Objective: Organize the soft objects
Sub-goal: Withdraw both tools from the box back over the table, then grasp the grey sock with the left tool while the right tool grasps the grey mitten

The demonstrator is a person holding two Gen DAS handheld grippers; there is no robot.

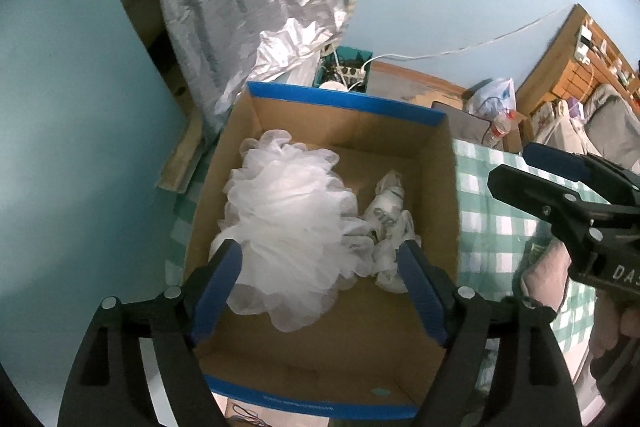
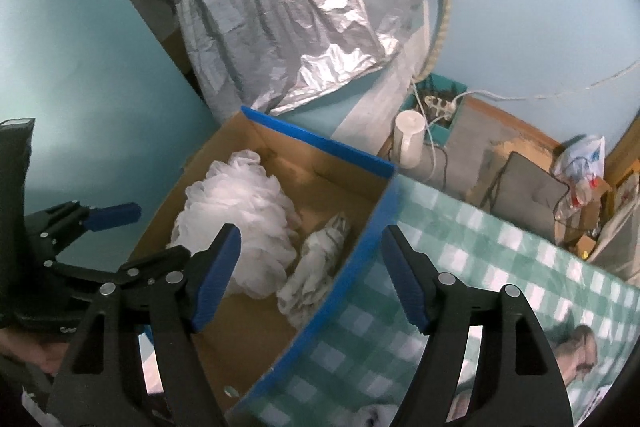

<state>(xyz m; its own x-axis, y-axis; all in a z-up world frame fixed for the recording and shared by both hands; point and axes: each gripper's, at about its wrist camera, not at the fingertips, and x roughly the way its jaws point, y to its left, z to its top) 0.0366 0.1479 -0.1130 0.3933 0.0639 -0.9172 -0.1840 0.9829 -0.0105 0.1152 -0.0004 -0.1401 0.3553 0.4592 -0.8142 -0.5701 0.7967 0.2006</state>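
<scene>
Two soft items, a white mesh bath pouf point(image 1: 288, 227) and crumpled white gloves point(image 1: 386, 227), lie inside the cardboard box point(image 1: 344, 107). I hold left tongs point(image 1: 320, 287) and right tongs point(image 2: 310, 277) gaping, empty. More remains, I judge.

My left wrist camera looks steeply down into the cardboard box point(image 1: 352, 131) from close above, my right views it from beside, perhaps slightly farther; both share its inside.
</scene>
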